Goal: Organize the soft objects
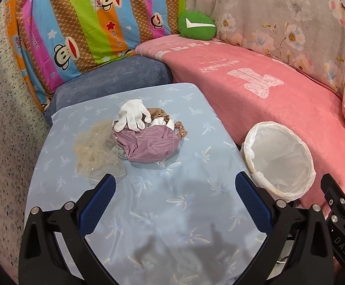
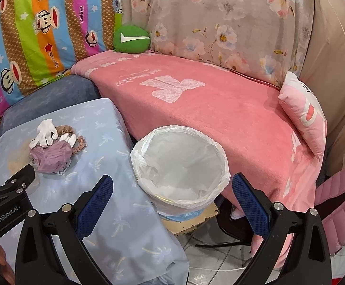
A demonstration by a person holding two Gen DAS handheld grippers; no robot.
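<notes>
A small heap of soft things lies on the light blue table cloth [image 1: 172, 201]: a white glove [image 1: 132, 116] on top, a crumpled mauve cloth [image 1: 151, 143] under it, a brown scrunchie [image 1: 180, 129] at the right, and sheer beige netting [image 1: 96, 152] at the left. My left gripper [image 1: 174, 192] is open above the cloth, just short of the heap. In the right wrist view the same glove [image 2: 44, 130] and mauve cloth [image 2: 51, 158] lie far left. My right gripper [image 2: 172, 192] hangs open over a bin lined with a white bag [image 2: 179, 163], which holds nothing visible.
The lined bin [image 1: 279, 161] stands at the table's right edge against a pink blanket [image 2: 208, 109]. A green round cushion [image 1: 196, 26] sits at the back, a pink pillow [image 2: 305, 116] at far right. Striped cartoon bedding [image 1: 77, 30] and floral fabric [image 2: 220, 19] form the backdrop. Tiled floor [image 2: 210, 258] shows below.
</notes>
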